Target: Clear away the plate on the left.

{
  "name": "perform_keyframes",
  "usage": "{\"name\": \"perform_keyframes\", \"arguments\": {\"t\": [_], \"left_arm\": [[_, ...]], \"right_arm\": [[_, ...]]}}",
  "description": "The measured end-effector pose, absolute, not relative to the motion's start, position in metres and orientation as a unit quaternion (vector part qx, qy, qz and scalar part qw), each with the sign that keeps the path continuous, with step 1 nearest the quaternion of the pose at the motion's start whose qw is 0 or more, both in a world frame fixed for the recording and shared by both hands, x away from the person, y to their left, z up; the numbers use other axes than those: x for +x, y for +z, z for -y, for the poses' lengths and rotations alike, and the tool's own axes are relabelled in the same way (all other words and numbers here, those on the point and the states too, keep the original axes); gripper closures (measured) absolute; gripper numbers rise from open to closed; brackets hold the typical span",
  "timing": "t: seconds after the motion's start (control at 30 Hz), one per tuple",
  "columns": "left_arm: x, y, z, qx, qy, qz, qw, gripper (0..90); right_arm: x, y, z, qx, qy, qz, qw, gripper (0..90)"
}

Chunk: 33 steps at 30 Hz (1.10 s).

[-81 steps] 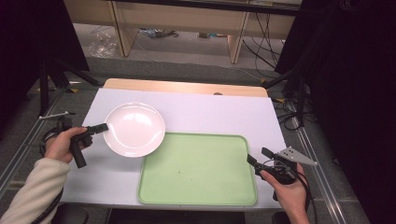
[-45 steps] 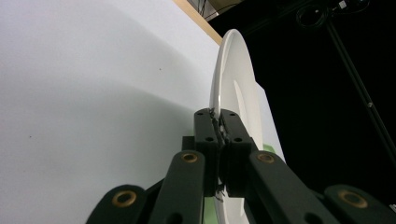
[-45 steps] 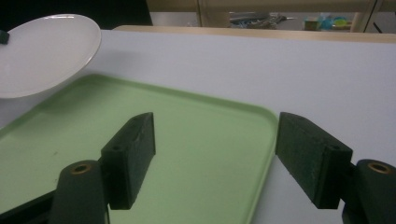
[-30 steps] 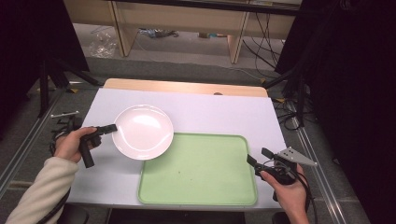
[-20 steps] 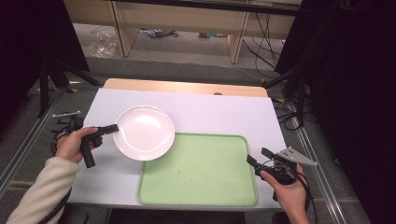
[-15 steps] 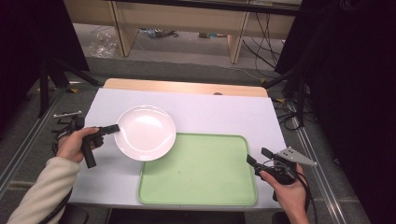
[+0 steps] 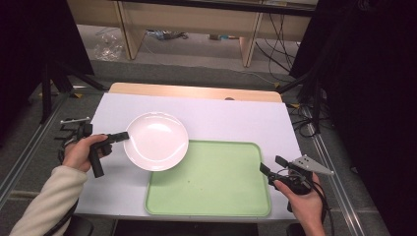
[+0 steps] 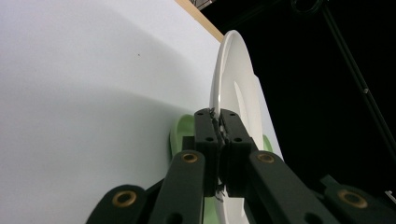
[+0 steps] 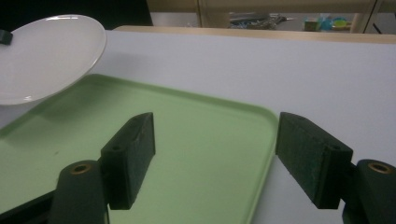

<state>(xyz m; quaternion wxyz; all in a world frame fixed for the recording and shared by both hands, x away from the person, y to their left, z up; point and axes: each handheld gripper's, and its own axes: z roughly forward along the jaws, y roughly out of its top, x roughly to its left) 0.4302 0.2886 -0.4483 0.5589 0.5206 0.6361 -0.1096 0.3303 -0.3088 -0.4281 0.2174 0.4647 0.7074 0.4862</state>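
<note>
The white plate (image 7: 156, 140) is pinched at its rim by the left gripper (image 7: 123, 135), overhanging the green tray (image 7: 211, 196); a slip could be caused by so narrow a hold. The right gripper (image 7: 270, 164) fingers are spread beside the tray.

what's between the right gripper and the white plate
In the high view, just the green tray lies between the right gripper and the plate; that part of the tray is bare.

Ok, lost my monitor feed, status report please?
Left gripper shut on white plate rim, plate lifted over green tray corner. Right gripper open beside tray. Nothing in the way.
</note>
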Motion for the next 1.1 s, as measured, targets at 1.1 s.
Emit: {"name": "perform_keyframes", "arguments": {"t": [1.1], "left_arm": [[0.43,-0.448,-0.274,0.534,-0.12,-0.636,0.544,86.6]], "right_arm": [[0.33,-0.428,0.309,0.465,0.486,-0.707,0.219,29.5]]}}
